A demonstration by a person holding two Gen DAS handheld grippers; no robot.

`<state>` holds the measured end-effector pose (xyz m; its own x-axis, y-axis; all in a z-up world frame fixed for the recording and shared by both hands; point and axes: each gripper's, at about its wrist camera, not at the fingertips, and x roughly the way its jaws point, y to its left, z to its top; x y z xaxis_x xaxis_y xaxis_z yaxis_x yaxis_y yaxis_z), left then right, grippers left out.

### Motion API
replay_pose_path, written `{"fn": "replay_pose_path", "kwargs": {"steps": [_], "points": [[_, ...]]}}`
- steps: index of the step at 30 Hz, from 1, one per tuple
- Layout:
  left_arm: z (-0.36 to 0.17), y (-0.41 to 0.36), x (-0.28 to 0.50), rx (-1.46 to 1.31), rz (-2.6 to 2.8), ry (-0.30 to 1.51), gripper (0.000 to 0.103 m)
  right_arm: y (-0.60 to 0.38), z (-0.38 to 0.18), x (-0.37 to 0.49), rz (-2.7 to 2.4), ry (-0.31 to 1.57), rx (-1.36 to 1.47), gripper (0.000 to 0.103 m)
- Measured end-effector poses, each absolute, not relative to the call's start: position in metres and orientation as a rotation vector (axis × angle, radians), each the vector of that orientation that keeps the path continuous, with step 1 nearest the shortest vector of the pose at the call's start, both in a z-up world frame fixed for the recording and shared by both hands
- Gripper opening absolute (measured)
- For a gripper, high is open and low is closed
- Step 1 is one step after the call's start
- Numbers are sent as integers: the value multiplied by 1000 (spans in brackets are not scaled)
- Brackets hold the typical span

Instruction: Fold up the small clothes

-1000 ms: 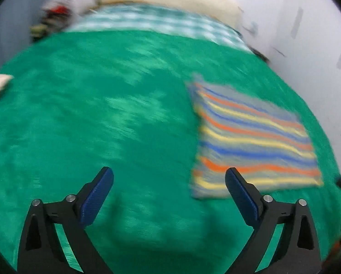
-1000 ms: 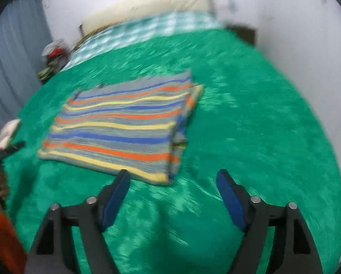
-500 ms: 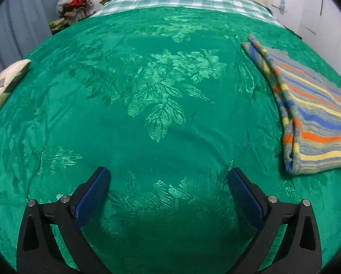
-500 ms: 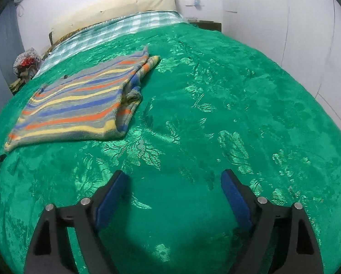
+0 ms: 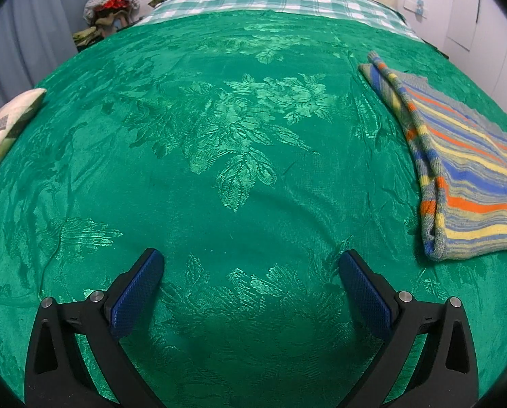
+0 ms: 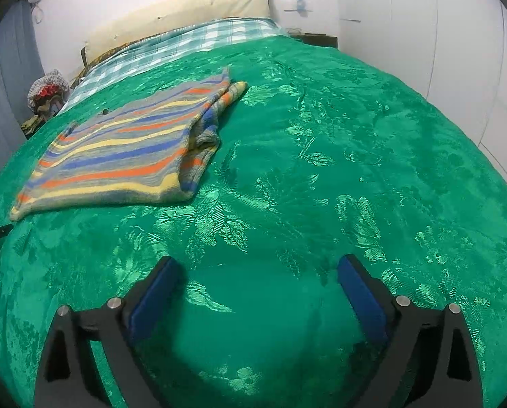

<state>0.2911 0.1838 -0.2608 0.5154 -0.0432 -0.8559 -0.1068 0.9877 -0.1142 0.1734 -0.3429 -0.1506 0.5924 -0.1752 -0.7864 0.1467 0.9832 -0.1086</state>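
1. The striped grey, blue, orange and yellow knitted garment lies flat on the green floral bedspread, doubled over with neat edges; the folding looks largely done, perhaps complete.
2. The left gripper hovers with fingers spread and empty, the garment ahead to their right.
3. The right gripper is likewise spread, empty, the garment ahead to its left.

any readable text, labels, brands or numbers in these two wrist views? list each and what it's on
None readable in either view.
striped garment: stripes only, no tag or print visible.
green bedspread: woven floral pattern, no lettering.
left gripper and right gripper: blue pads and black fingers, no markings visible.
wall fixture: too small and blurred to tell whether it carries text.
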Motion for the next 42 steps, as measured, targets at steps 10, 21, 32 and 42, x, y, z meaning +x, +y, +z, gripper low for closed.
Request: {"fn": "replay_pose_path", "kwargs": {"steps": [10,21,32,42], "points": [[-261,184,291,-161,38,1030,103,-344,-150,173,-182,916,-28,95],[-261,184,291,-163,38,1031,103,-344,-150,173,-181,914,-25,95],[-261,184,291,-164,38,1032,103,-344,-150,173,-180,913,-25,95],[-261,184,291,-165,38,1033,103,-344,-150,173,-180,913,-24,95]]}}
